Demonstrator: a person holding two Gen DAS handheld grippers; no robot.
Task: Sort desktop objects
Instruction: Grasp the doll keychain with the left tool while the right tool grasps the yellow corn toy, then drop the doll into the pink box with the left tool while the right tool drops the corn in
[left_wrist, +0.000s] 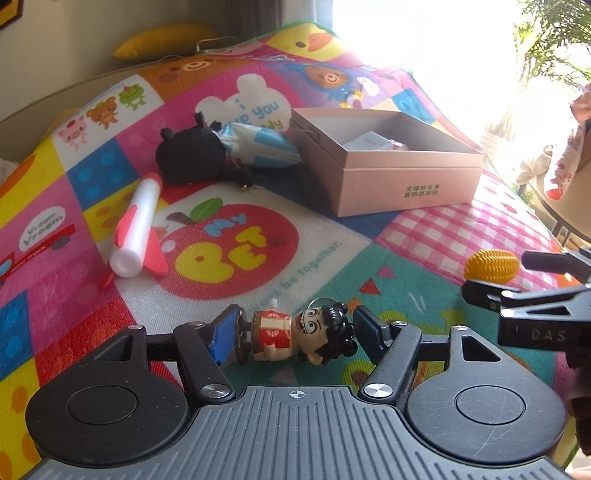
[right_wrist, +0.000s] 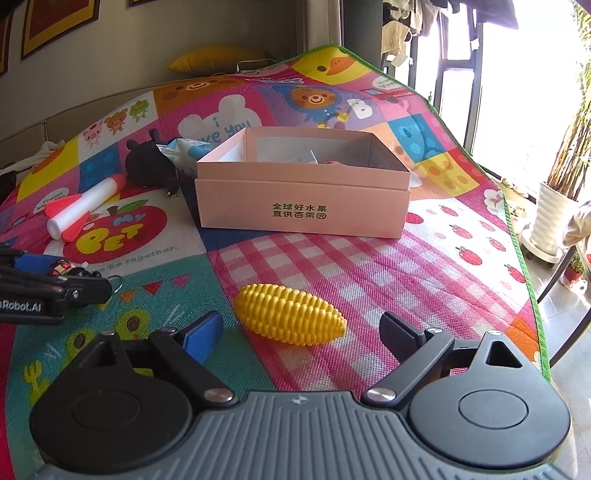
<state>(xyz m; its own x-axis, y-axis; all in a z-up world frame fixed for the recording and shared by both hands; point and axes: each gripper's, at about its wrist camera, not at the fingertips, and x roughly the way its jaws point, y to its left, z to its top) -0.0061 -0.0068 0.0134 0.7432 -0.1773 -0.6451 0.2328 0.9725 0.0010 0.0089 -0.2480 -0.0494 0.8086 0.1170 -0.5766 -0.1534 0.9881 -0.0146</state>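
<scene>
A: Okay, what's in front of you, biggest first?

B: You're over the patchwork play mat (left_wrist: 332, 236); it covers the whole surface. From your left wrist camera, the open pink box (right_wrist: 303, 210) sits at 1 o'clock with a few small items inside; I can't tell what they are.

A: And left of the box?

B: Black plush (left_wrist: 188, 155) at 11 o'clock, with a blue-white tissue pack (left_wrist: 258, 144) lying between it and the box wall, touching both. The foam rocket (left_wrist: 136, 225) lies at 10 o'clock, nose towards the plush, just short of it.

A: Your right side?

B: Yellow corn toy (right_wrist: 290, 314) lies on the pink check patch, at 12 o'clock just ahead of your right gripper (right_wrist: 301, 325). Jaws spread wide, nothing touched.

A: Left claw?

B: The figurine (left_wrist: 295, 336) lies on its side across your left gripper (left_wrist: 295, 321), base at 9 o'clock and head at 3 o'clock. The blue pad meets the base and the other finger is right at the hair. I can't tell whether it's clamped.
</scene>
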